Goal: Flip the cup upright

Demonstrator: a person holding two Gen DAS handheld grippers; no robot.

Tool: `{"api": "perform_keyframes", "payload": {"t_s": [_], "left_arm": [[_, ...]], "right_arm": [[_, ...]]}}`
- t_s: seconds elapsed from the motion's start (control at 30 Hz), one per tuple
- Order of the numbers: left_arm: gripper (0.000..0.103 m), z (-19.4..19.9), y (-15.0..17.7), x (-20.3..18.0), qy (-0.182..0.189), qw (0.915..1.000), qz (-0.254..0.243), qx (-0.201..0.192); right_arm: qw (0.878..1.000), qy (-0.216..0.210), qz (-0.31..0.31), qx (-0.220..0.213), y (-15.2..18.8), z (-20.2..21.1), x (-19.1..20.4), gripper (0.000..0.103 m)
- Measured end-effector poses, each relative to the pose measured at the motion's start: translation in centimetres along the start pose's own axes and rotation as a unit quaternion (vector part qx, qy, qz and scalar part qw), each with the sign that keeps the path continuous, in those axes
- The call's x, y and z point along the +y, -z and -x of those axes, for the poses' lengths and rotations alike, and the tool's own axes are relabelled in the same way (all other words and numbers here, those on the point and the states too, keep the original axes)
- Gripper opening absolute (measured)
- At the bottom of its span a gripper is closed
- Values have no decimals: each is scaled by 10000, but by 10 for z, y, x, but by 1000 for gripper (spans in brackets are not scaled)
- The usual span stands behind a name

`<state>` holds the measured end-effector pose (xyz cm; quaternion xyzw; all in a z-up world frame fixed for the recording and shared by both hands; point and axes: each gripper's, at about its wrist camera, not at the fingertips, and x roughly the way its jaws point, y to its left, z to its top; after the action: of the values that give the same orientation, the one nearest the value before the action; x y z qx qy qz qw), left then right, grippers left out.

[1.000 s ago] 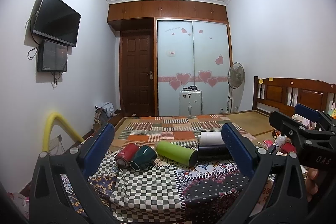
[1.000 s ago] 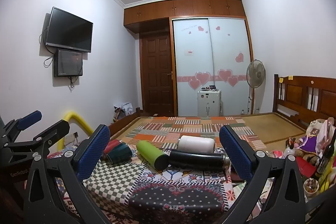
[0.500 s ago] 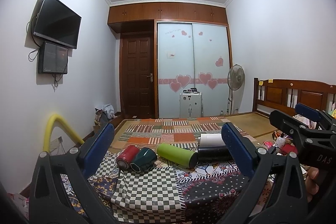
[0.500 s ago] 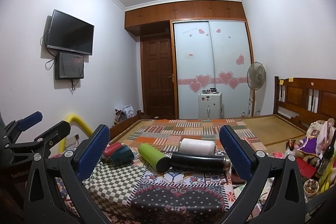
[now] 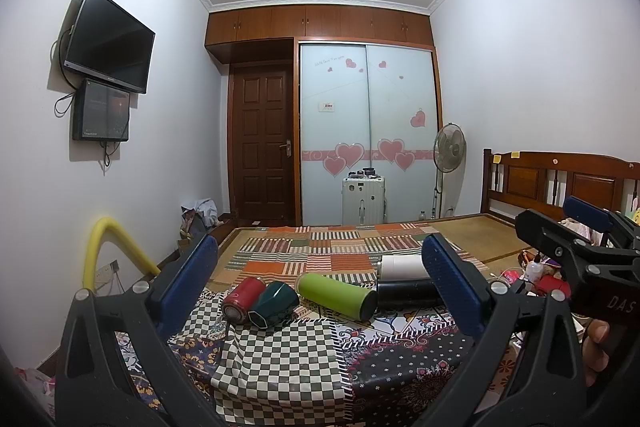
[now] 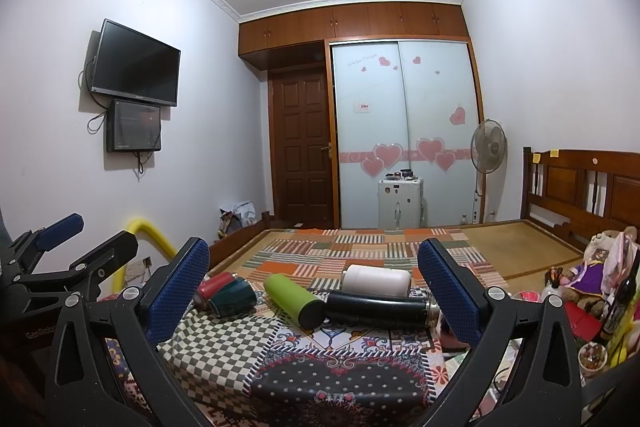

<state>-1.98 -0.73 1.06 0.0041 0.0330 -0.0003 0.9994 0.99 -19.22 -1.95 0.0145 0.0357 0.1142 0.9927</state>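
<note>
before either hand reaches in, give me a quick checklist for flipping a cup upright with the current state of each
1. Left tongs open: ok, wide apart, nothing between them.
2. Right tongs open: ok, also empty.
3. Cups on their sides: ok, red cup, dark green cup, green bottle, black flask and white cup all lie flat on the patterned cloth.
4. Room around the target: not ok for the red and dark green cups, which lie against each other.
5. Lids on or off: cannot tell.
6. Flat landing spot: ok, bare checkered cloth in front of the cups.
</note>
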Motion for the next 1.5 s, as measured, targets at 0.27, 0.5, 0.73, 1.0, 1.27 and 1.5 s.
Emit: {"api": "perform_keyframes", "payload": {"t_s": [0.27,0.5,0.73,1.0,1.27,1.5], "left_arm": [[103,0,1,0,3,10000,4,-1],[103,0,0,0,-8,10000,-1,-12],[103,0,1,0,-7,10000,2,-10],[103,-9,4,3,3,9999,41,97],[103,-38,17,12,30,9992,34,392],[101,-111,42,34,-26,9922,-83,1245]], "right_arm": [[10000,-4,15,0,0,2,1,103],[10000,-4,7,0,1,2,1,103],[10000,-6,12,5,1,2,2,103],[10000,-21,31,73,2,-2,5,103],[9996,-12,77,289,11,-23,2,103],[9974,23,105,708,28,-65,-5,103]]}}
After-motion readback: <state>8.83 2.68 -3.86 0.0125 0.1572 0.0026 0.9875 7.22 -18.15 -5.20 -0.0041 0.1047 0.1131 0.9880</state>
